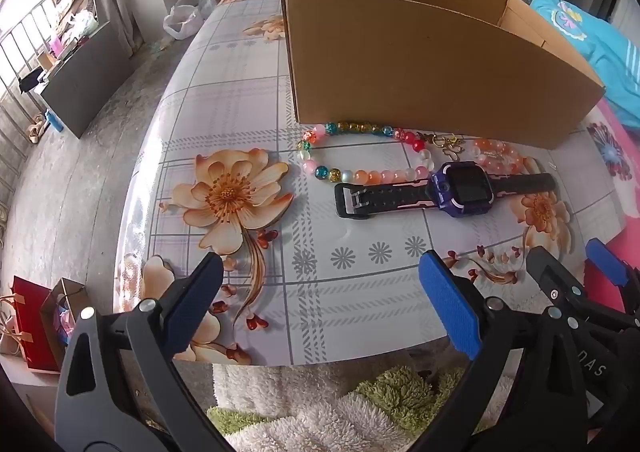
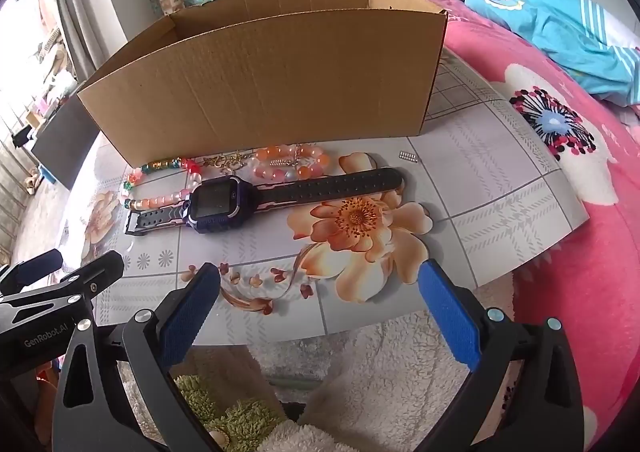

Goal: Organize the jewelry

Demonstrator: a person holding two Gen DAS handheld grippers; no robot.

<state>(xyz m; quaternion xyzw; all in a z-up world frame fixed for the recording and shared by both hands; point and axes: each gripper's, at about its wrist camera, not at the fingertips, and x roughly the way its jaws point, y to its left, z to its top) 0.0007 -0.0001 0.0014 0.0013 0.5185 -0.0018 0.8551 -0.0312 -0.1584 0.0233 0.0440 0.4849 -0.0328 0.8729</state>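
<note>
With both my left hand-held gripper [image 1: 320, 272] and right hand-held gripper [image 2: 320, 284] spread and empty, I'd pinch the purple-faced, black-strapped smartwatch [image 2: 224, 201] ahead across its body, avoiding the multicoloured bead strand [image 1: 360, 172] just beyond, before the open brown cardboard box [image 2: 260, 92].

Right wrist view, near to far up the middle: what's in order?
Right gripper → big flower print → watch → pink bead bracelet → cardboard box.
</note>
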